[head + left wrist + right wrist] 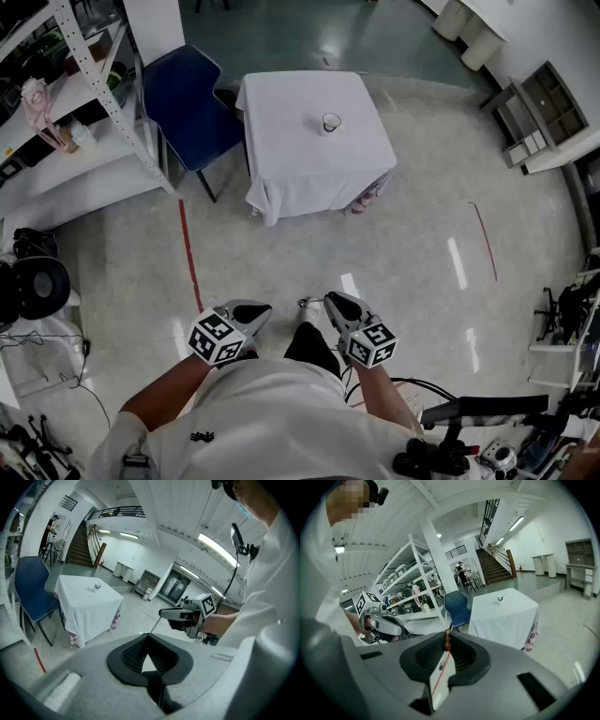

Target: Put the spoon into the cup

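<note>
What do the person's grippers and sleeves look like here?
Both the left gripper and the right gripper are grey shells with black ribbed pads, each carrying a white cube printed with black square markers. The person wears a white short-sleeved shirt.

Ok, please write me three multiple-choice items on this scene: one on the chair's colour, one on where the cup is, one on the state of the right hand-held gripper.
1. What colour is the chair beside the table?
A) red B) blue C) yellow
2. Where does the cup stand?
A) on the chair B) on the white-covered table C) on the floor
3. The right hand-held gripper is:
A) open and empty B) shut on the spoon C) shut on the cup

Key:
1 B: the seat and back are blue.
2 B: the cup stands on the white cloth.
3 B: the right gripper view shows the spoon's handle clamped between the jaws.
</note>
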Demonstrator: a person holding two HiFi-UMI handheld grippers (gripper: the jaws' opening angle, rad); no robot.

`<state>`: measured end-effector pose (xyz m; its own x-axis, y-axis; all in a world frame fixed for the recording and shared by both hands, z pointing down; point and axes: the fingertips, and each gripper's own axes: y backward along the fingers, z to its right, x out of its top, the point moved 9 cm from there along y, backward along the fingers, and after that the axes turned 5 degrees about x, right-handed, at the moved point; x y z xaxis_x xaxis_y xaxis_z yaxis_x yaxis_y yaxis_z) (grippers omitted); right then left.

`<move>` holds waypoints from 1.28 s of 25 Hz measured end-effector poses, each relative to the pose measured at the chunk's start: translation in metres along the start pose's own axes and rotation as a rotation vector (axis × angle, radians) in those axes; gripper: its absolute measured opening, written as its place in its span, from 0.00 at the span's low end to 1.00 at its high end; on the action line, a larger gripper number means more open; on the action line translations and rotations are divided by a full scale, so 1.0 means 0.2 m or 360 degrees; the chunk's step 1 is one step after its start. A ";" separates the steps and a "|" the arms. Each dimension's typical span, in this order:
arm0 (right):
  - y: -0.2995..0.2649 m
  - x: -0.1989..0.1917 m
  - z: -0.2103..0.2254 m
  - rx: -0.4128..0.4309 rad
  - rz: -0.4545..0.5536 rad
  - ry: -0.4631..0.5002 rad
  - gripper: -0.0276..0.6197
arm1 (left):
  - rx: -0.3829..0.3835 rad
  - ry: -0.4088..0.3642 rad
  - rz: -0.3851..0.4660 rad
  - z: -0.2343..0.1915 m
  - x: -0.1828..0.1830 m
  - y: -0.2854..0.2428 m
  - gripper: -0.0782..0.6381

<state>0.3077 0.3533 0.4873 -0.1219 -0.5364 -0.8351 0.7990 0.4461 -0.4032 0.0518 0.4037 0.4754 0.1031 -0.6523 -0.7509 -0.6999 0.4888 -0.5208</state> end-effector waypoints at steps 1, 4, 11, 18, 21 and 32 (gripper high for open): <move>-0.01 0.00 -0.02 0.0005 -0.0017 0.0026 0.11 | 0.0010 0.0016 0.0015 -0.01 -0.02 0.03 0.12; -0.02 0.00 -0.05 0.0014 -0.0041 0.0080 0.11 | 0.0035 0.0052 0.0036 -0.03 -0.08 0.10 0.12; 0.09 0.16 0.03 0.0000 0.0070 0.0168 0.11 | 0.0106 -0.0055 0.0183 0.10 0.17 0.03 0.12; 0.07 0.18 0.22 0.0087 0.0095 0.0099 0.11 | 0.0183 -0.0129 0.0215 0.12 0.37 -0.09 0.12; 0.05 0.15 0.31 0.0089 0.0087 0.0070 0.11 | 0.0226 -0.0089 0.0235 0.11 0.39 -0.11 0.12; -0.34 0.45 0.60 -0.0088 0.0132 -0.0016 0.11 | 0.0115 -0.0113 0.0230 -0.46 0.65 -0.23 0.12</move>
<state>0.3134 0.1880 0.4849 -0.0503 -0.5032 -0.8627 0.7723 0.5281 -0.3530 0.0326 0.2430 0.4399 0.0566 -0.5310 -0.8455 -0.6589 0.6164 -0.4312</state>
